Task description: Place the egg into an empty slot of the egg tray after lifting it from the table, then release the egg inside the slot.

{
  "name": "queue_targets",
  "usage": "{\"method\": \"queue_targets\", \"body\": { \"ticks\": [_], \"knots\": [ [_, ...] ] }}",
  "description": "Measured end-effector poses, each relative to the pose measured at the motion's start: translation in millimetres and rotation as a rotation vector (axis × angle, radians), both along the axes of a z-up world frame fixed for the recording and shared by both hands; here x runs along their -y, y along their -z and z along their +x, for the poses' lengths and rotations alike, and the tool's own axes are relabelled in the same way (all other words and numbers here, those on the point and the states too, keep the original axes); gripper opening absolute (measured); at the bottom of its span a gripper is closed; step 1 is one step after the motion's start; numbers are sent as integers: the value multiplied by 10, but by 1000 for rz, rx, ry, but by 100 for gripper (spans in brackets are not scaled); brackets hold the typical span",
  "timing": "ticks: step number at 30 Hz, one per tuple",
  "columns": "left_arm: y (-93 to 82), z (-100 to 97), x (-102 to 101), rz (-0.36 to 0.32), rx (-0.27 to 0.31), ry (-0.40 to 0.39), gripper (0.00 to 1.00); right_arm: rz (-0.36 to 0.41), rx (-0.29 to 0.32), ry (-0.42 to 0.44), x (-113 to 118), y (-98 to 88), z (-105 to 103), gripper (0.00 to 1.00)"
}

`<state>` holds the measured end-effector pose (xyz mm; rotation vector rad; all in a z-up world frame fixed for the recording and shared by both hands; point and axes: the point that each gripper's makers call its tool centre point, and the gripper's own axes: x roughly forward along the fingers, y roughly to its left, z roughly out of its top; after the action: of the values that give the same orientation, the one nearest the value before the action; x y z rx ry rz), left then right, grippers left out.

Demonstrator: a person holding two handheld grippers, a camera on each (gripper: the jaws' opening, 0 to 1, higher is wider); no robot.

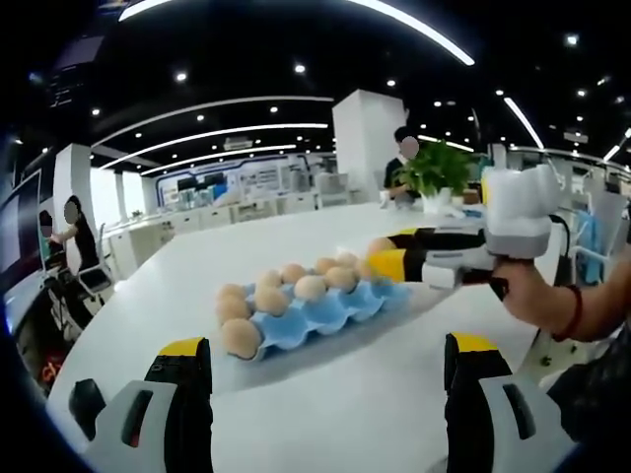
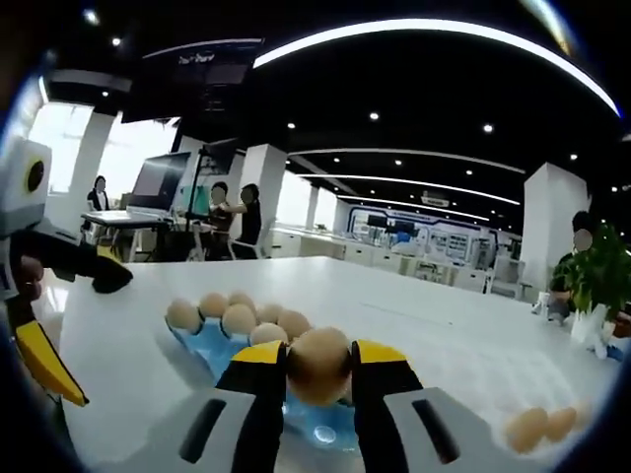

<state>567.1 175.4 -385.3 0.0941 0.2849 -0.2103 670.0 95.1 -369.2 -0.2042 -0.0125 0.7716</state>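
Left gripper [image 1: 325, 370] is sitting wide open at lower frame, holding nothing; right gripper [image 2: 317, 370] is pinching an egg [image 2: 317, 363] at lower centre — hovering over the blue egg tray [image 2: 212, 353] on the table [image 2: 444, 335].
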Motion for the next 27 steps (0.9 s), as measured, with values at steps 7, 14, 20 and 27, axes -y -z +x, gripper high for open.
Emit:
{"method": "queue_targets", "body": {
  "ticks": [7,14,20,27],
  "knots": [
    [6,-56,28,5,-2,3,100,-15,-11,-38,-177,52,-67,27],
    [33,-108,33,3,-9,1,100,-33,4,-63,-339,63,-99,27],
    [40,-143,-17,5,-13,-5,100,-46,21,-93,-526,56,-155,27],
    [47,-173,-93,5,-15,-15,100,-42,26,-120,-715,23,-183,27]
  ]
}}
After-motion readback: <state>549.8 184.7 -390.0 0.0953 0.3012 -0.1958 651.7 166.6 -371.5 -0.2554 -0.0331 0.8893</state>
